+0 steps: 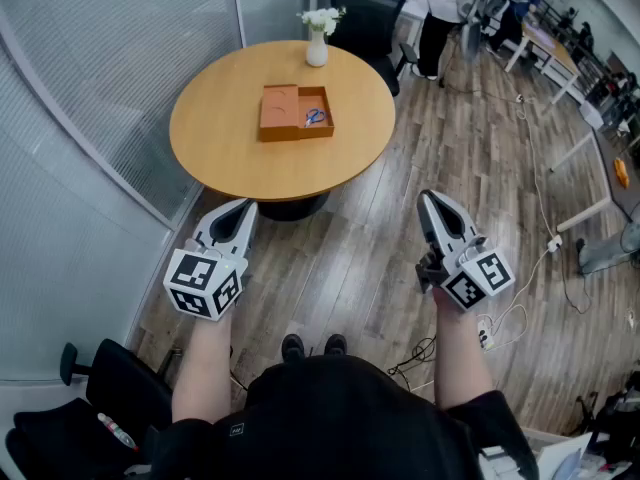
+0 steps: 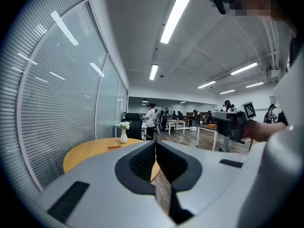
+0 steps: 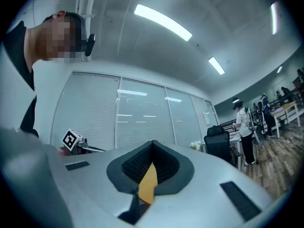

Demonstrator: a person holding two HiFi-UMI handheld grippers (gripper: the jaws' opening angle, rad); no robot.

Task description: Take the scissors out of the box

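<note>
The fingers of the left gripper (image 1: 244,206) and the right gripper (image 1: 429,196) are closed tip to tip and hold nothing. The scissors (image 1: 315,118), small, flat and blue-handled, lie in the right compartment of the open orange box (image 1: 283,128) on the round table (image 1: 215,143), well ahead of both grippers. The approach looks not yet begun. The next move calls for reaching the table and opening one pair of jaws over the handles.

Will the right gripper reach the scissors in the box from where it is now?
Probably not yet. The right gripper is shut and hangs over the floor, short of the round table; the scissors lie in the open box mid-table. Nothing blocks the way.
</note>
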